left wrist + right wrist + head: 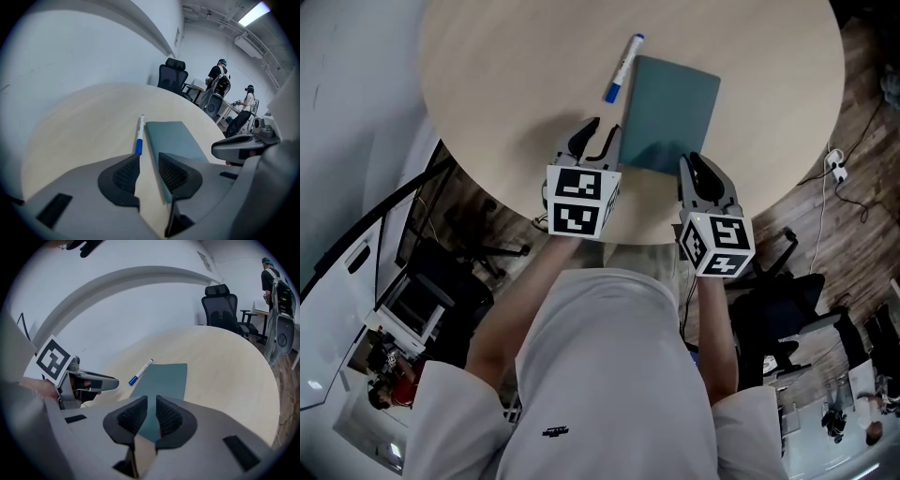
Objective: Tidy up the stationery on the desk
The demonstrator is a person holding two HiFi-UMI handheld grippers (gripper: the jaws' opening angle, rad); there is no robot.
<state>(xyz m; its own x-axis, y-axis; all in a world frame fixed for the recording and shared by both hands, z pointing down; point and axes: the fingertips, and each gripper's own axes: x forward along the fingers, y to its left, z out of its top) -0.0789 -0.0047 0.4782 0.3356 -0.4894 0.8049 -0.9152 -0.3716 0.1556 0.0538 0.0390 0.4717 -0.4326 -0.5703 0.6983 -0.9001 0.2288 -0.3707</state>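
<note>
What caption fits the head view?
Left claw and right claw near flat teal notebook, blue-capped white pen, round beige table.

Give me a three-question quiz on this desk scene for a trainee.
1. In the head view, where does the pen lie relative to the teal notebook? A) to its left B) to its right C) on top of it
2. True or false: the left gripper is holding the pen.
3. How many stationery items lie on the round table?
Key: 1 A; 2 false, its jaws stand apart with nothing gripped; 3 two.
</note>
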